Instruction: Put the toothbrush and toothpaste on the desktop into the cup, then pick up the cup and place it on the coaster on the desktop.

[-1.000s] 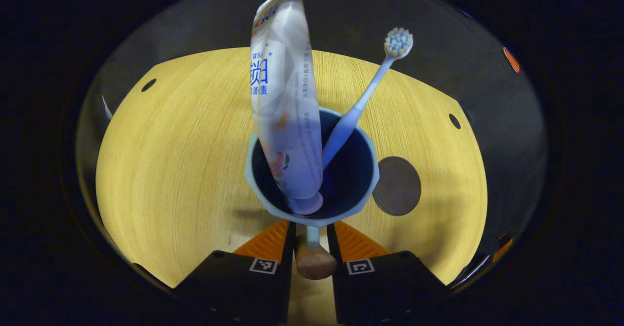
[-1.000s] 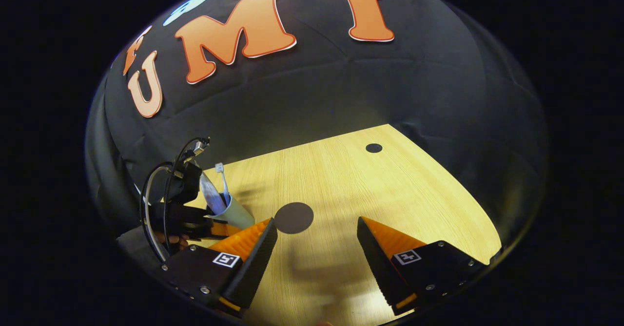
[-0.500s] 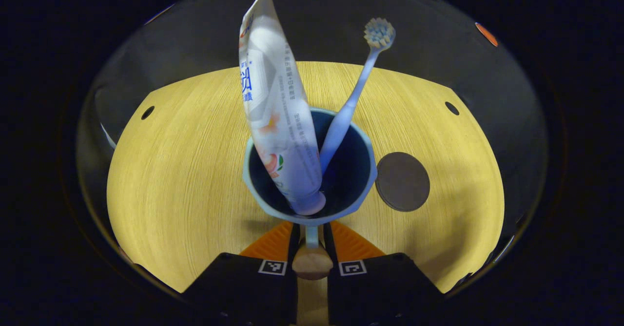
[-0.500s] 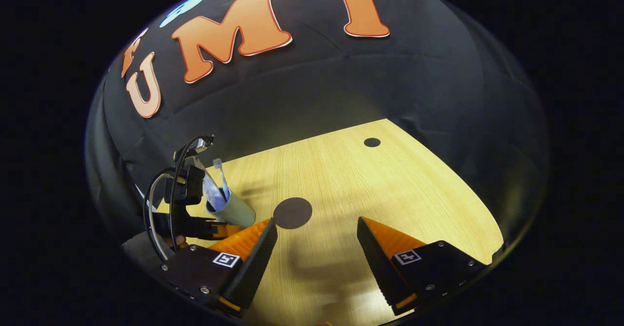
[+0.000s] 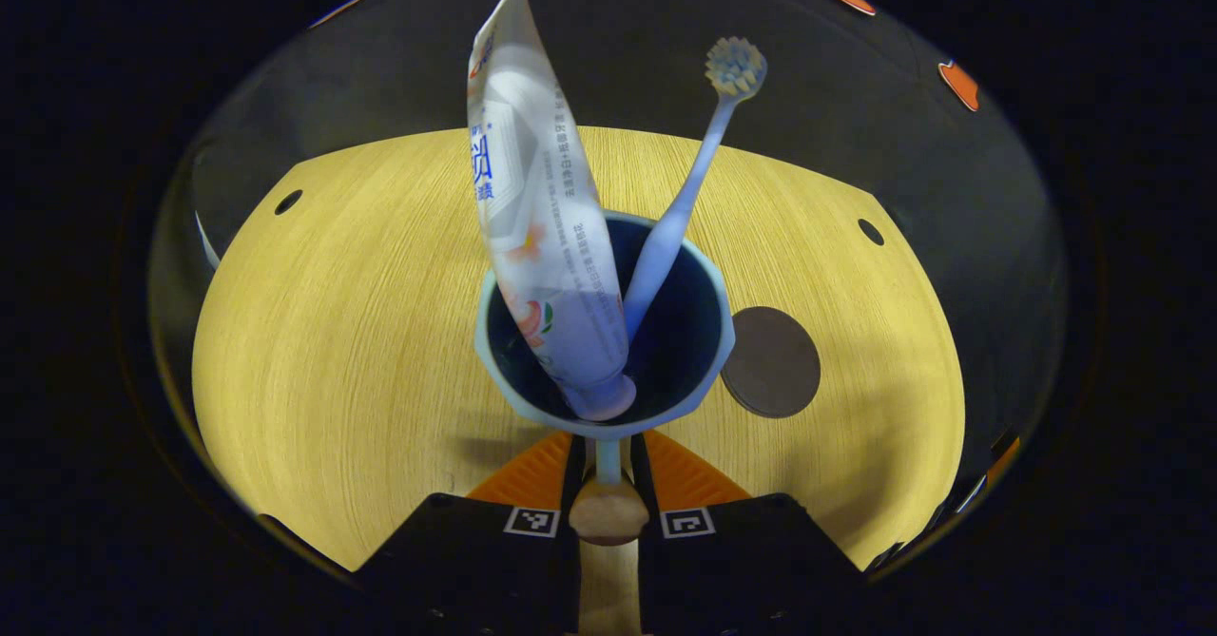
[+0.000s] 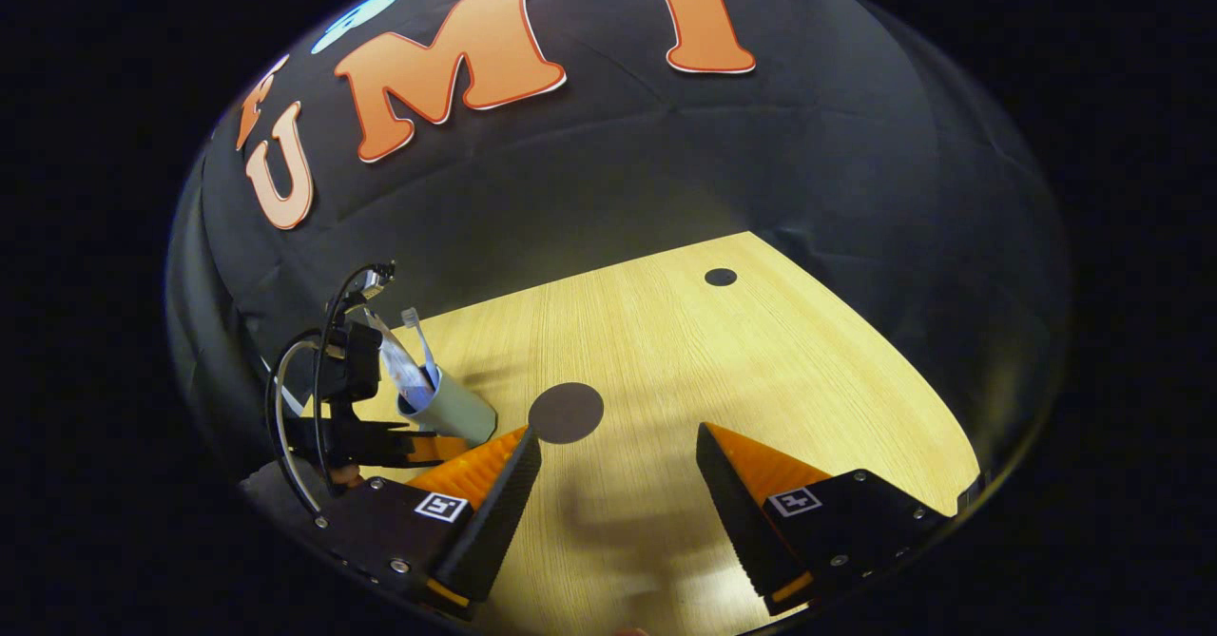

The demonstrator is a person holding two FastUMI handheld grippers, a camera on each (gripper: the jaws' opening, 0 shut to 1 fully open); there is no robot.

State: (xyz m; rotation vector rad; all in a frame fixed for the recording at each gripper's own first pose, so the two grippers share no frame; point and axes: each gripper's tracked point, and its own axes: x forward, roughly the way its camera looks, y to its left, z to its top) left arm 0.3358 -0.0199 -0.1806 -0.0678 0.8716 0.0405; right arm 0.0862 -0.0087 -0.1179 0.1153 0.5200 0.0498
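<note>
Nearest in the left gripper view: left hand-held gripper (image 5: 607, 455) closed on the handle of one pale blue cup (image 5: 605, 332). Inside the cup, one toothpaste tube (image 5: 537, 208) standing cap down and one toothbrush (image 5: 686, 199) leaning, bristles up. Just beside the cup, one dark round coaster (image 5: 771, 362) on the table (image 5: 342, 313). Right hand-held gripper (image 6: 616, 470) spread wide, holding nothing.

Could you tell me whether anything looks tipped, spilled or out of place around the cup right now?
Nothing stands out. The toothpaste and toothbrush lean inside the cup, which the left gripper holds by its handle. The coaster lies flat on the desk beside it. Nothing is spilled.
</note>
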